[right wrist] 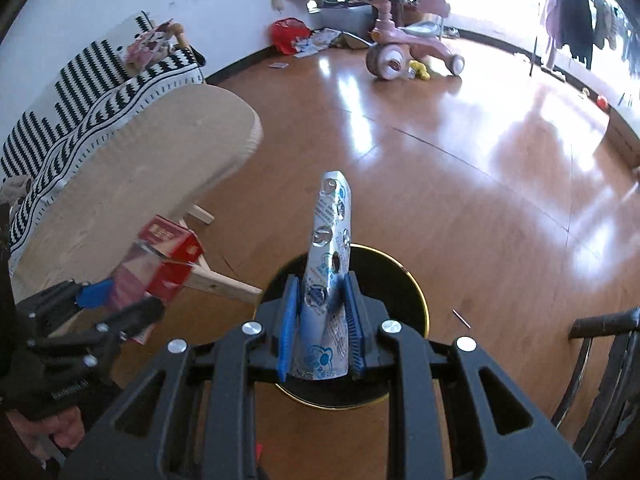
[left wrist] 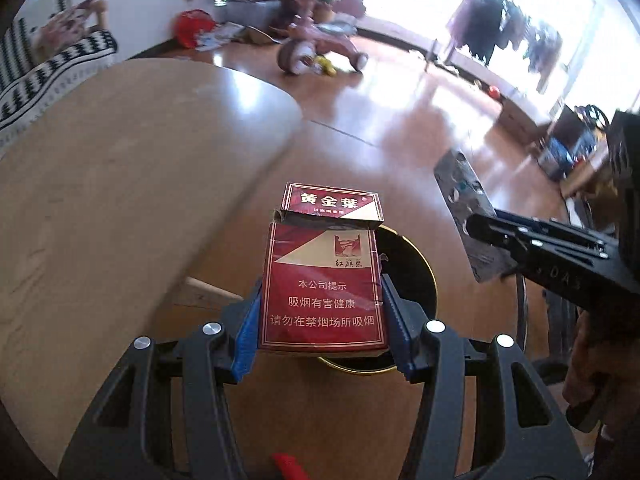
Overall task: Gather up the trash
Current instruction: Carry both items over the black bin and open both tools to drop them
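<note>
The left gripper (left wrist: 320, 320) holds a red cigarette pack (left wrist: 322, 280) by its long sides, jaws about half open, lid flap ajar. The right gripper (right wrist: 322, 328) holds a foil blister strip (right wrist: 326, 280), jaws nearly closed on its lower end. Both items hang above the black bin (right wrist: 400, 292) on the wooden floor, right of the tabletop (right wrist: 120, 184). Both grippers point steeply down. Recommended: centre each item over the bin mouth before releasing, pack first, and keep the grippers apart.
</note>
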`<act>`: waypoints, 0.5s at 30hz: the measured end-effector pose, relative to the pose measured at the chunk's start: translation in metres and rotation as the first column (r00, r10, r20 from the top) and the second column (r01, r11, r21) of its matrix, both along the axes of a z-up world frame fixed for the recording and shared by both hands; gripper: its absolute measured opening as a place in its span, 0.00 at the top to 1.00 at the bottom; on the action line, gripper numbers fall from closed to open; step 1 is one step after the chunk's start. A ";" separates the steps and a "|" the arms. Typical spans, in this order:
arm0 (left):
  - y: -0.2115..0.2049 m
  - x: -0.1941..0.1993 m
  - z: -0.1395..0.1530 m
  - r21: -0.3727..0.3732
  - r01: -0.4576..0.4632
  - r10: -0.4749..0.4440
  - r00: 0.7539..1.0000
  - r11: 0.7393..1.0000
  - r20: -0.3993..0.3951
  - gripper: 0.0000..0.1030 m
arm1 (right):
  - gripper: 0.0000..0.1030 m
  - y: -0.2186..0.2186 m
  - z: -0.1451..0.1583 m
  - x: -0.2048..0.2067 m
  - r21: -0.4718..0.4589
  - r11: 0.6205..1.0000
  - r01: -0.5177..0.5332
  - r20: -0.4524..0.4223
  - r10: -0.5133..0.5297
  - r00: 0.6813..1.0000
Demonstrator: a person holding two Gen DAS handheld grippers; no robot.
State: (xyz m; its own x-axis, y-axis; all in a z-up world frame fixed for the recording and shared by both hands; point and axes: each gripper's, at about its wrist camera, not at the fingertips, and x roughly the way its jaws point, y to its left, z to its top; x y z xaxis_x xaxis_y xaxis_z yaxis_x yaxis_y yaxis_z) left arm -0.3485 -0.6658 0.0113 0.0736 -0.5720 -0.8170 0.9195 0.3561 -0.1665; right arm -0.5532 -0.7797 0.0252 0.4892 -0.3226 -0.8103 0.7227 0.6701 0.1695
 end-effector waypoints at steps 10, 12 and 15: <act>-0.024 -0.004 -0.030 0.068 0.021 -0.022 1.000 0.997 0.006 0.49 | 0.77 -0.012 -0.022 -0.012 0.041 0.999 0.009 0.008 -0.009 1.000; -0.024 -0.006 -0.033 0.072 0.021 -0.021 1.000 0.997 0.006 0.49 | 0.77 -0.010 -0.023 -0.011 0.043 0.999 0.008 0.009 -0.008 1.000; -0.025 -0.007 -0.034 0.068 0.026 -0.027 1.000 0.997 0.009 0.48 | 0.74 -0.009 -0.023 -0.007 0.045 0.999 0.019 0.002 -0.020 1.000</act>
